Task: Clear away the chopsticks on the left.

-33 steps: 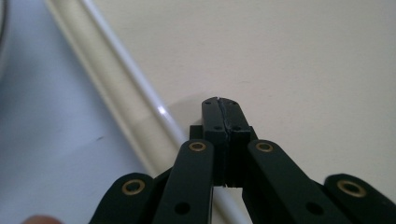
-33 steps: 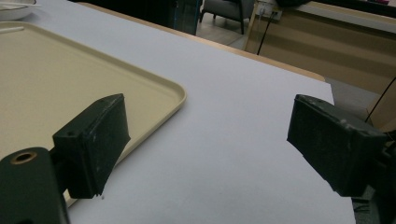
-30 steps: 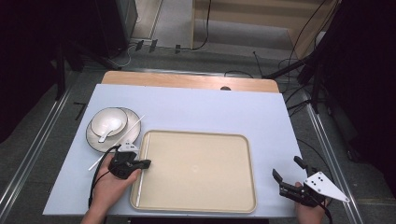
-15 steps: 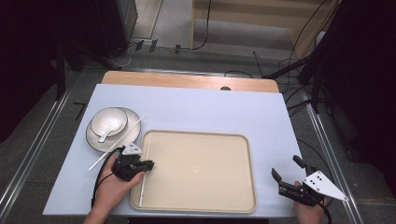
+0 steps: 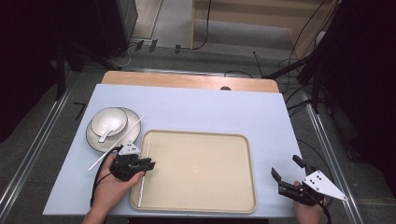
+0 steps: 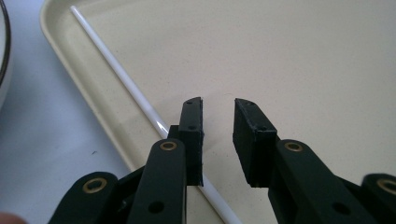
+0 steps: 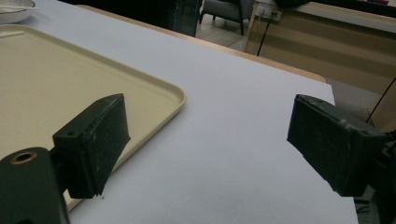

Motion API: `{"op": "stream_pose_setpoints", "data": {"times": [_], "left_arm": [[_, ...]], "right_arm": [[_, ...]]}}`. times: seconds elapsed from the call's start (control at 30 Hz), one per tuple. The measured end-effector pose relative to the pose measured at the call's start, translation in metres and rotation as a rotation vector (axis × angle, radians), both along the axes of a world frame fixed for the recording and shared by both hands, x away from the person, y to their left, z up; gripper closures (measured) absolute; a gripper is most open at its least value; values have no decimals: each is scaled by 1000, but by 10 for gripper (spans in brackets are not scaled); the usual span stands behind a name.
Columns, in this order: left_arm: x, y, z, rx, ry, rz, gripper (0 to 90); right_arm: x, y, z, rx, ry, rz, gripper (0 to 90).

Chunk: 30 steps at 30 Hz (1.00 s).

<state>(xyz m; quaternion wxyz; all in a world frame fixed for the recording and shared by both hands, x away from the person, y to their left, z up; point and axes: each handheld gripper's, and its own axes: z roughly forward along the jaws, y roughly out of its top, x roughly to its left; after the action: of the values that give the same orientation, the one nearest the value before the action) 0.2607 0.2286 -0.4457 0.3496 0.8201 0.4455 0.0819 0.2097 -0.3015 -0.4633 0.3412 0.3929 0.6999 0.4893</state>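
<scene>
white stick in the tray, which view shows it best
The left gripper view: the white stick lies close up along the tray edge, beside the open jaws. The high view shows it as a thin line.

Thin white plastic stick (image 6: pixel 121 77) lower end hidden behind left tongs (image 6: pixel 218 122), round white dish (image 6: pixel 3 51) cut by left edge of left gripper view, beige rectangular plastic tray (image 7: pixel 154 100) cut by left edge of right gripper view.
</scene>
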Motion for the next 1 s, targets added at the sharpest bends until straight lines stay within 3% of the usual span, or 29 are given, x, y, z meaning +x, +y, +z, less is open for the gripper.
{"op": "stream_pose_setpoints", "data": {"times": [0.3, 0.77, 1.0], "left_arm": [[-3, 12, 8, -15, -24, 18, 726], [-5, 46, 19, -33, -55, 105, 727], [-7, 55, 23, -30, -67, 126, 726]], "right_arm": [[0, 0, 1, -3, -3, -2, 130], [0, -2, 1, 2, -5, -6, 130], [0, -2, 1, 3, -5, -6, 130]]}}
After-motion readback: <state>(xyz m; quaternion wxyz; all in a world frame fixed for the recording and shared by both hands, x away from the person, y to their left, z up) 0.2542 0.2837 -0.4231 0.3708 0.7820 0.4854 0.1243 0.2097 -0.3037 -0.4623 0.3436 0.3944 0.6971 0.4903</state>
